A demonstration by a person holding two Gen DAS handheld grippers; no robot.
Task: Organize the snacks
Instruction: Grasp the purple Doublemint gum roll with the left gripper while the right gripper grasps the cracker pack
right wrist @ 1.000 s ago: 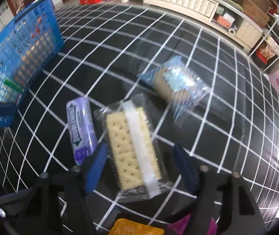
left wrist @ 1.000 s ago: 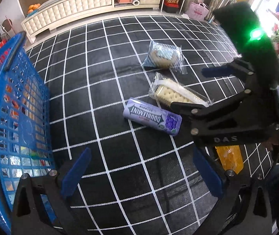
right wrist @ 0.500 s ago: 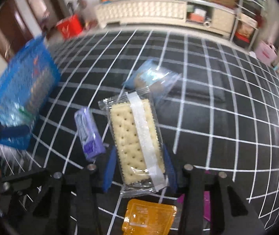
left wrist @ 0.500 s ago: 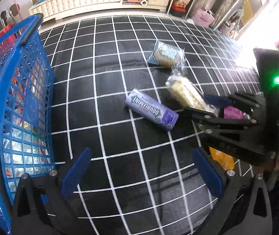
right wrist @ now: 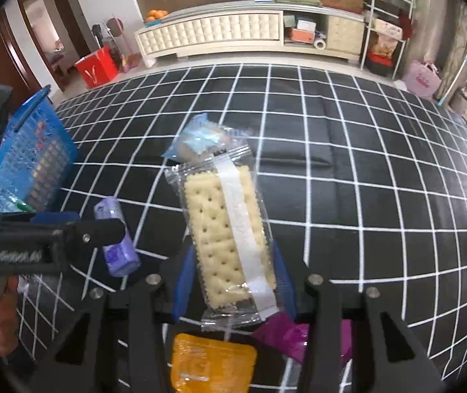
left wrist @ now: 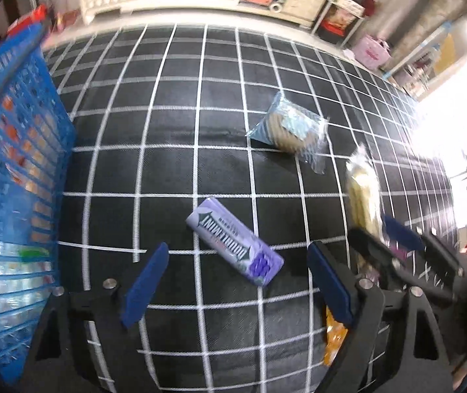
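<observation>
The right gripper [right wrist: 233, 275] clamps a clear-wrapped pack of crackers [right wrist: 230, 229] between its blue pads, holding it clear of the black, white-gridded cloth [right wrist: 364, 163]. The left gripper [left wrist: 236, 281] hangs above a purple Doublemint gum pack [left wrist: 235, 240], its jaws closing but not touching the pack, which lies flat between them. A blue-wrapped biscuit packet [left wrist: 289, 129] rests farther out on the cloth. An orange sachet [right wrist: 212, 363] and a magenta wrapper [right wrist: 285, 337] lie just below the crackers in the right wrist view. The blue mesh basket [left wrist: 13, 163], already holding packets, stands at the cloth's left edge.
</observation>
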